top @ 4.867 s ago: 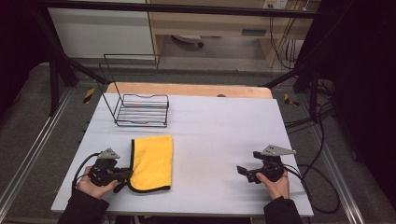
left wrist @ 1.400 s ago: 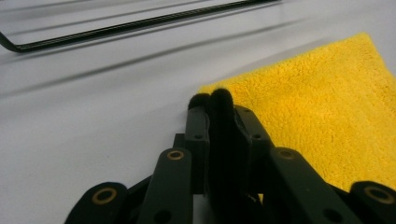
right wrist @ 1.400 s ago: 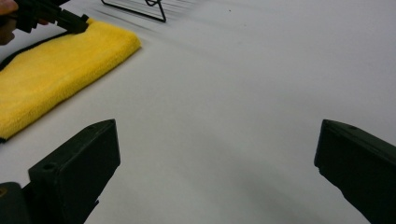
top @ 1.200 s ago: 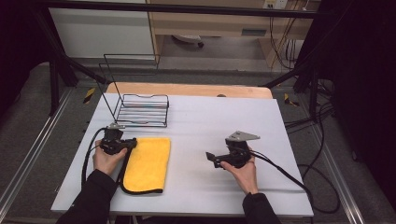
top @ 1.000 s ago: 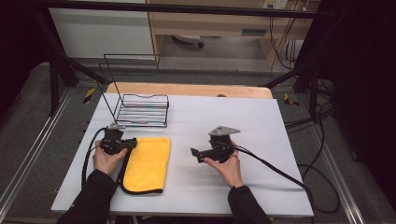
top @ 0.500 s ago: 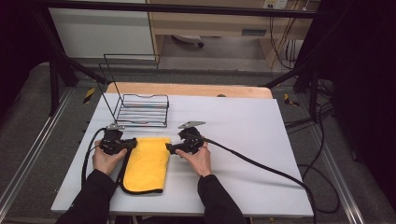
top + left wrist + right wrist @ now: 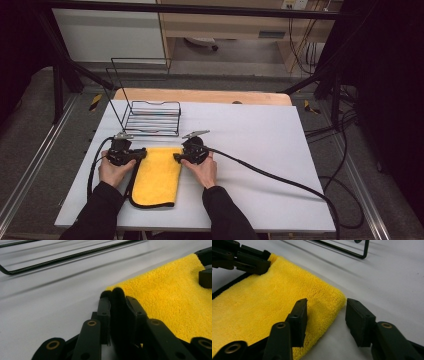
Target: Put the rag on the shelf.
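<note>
With our left gripper (image 7: pixel 117 298) clamped on the far-left corner of the cloth (image 7: pixel 156 175), which lies flat near the table's (image 7: pixel 280 150) front-left, our right gripper (image 7: pixel 325 315) stands wide, jaws straddling the far-right corner, one over the cloth.

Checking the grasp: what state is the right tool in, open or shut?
Open. In the right gripper view the right tool has its jaws apart, straddling the corner of the yellow towel without pinching it.

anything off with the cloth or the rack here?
Nothing stands out. The yellow cloth lies flat on the table, folded. The wire rack stands upright behind it. Left tongs pinch one corner; right tongs straddle the other, open.
</note>
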A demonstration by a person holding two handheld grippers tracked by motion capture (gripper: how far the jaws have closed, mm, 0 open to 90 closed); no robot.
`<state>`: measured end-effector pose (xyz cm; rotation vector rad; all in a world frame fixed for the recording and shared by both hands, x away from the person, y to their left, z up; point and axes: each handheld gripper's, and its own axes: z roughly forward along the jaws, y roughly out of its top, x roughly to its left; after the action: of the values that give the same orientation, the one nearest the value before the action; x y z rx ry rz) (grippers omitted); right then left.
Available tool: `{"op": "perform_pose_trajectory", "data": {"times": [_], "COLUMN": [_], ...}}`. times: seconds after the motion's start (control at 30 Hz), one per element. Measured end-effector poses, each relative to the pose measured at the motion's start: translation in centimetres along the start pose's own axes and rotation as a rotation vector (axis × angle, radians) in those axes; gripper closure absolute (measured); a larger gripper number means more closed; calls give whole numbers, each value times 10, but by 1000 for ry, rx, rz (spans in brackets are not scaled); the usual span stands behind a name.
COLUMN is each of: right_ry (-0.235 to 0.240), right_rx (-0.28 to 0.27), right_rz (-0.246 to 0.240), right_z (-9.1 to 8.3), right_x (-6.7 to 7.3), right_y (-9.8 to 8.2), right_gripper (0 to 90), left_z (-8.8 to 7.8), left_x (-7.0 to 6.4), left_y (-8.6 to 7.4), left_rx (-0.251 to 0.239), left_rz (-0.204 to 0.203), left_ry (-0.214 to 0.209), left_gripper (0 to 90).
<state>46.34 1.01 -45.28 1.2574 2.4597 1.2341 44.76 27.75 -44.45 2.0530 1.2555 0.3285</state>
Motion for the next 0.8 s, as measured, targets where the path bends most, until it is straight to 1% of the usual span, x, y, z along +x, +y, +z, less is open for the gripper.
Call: {"op": "perform_pose_trajectory", "data": {"times": [0.2,0.3,0.37,0.53,0.8], "right_ry": [35,37,37,38,30], "right_rx": [12,5,1,-2,-22], "right_rz": [39,47,55,56,34], "right_z": [1,0,0,0,-3], "right_x": [2,3,4,4,6], "right_y": [-1,-2,-1,-1,-1], "right_gripper": [702,758,787,810,825], "left_z": [0,0,0,0,-2], "left_x": [0,-1,0,-1,1], "left_y": [0,0,-1,-1,-2], "left_rx": [-3,-4,-6,-8,-30], "left_rz": [16,27,22,14,1], "left_ry": [2,4,2,4,-11], "left_gripper": [739,739,739,748,797]}}
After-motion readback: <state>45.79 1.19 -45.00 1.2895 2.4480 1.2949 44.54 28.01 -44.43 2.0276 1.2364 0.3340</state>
